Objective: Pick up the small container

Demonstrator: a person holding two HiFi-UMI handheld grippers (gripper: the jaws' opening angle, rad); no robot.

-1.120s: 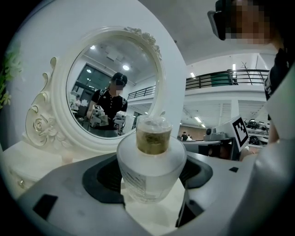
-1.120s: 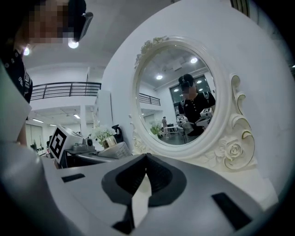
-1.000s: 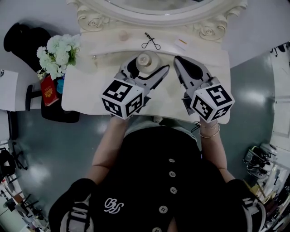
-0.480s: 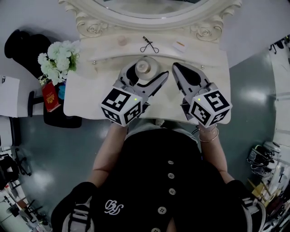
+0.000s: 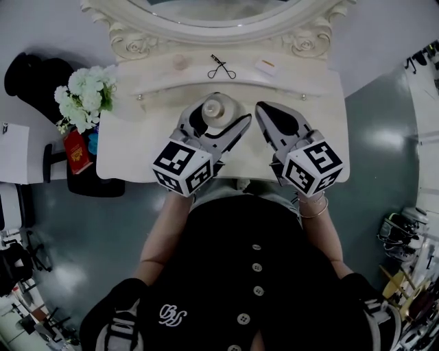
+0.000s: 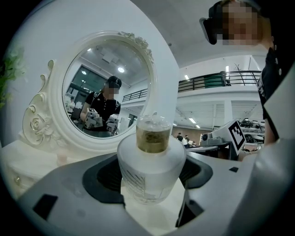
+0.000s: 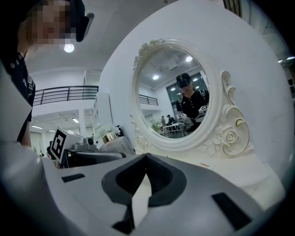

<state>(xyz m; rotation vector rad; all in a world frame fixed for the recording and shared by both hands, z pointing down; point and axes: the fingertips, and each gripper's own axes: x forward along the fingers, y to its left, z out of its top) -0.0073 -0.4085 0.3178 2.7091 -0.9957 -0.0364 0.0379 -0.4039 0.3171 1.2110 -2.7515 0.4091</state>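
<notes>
- Sitting upright at the middle of the table (image 5: 137, 140), before the mirror (image 6: 55, 115), the container (image 6: 151, 173) has a frosted body and a clear cap.
- The left gripper (image 5: 228, 108) pinches its sides.
- The right gripper (image 7: 146, 156), just beside, is pressed together on nothing.

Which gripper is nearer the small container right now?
Left. The left gripper has the small container between its jaws; the right gripper sits apart to its right, jaws shut.

mirror (image 5: 219, 8) top cropped, small container (image 6: 151, 161) lettering illegible
</notes>
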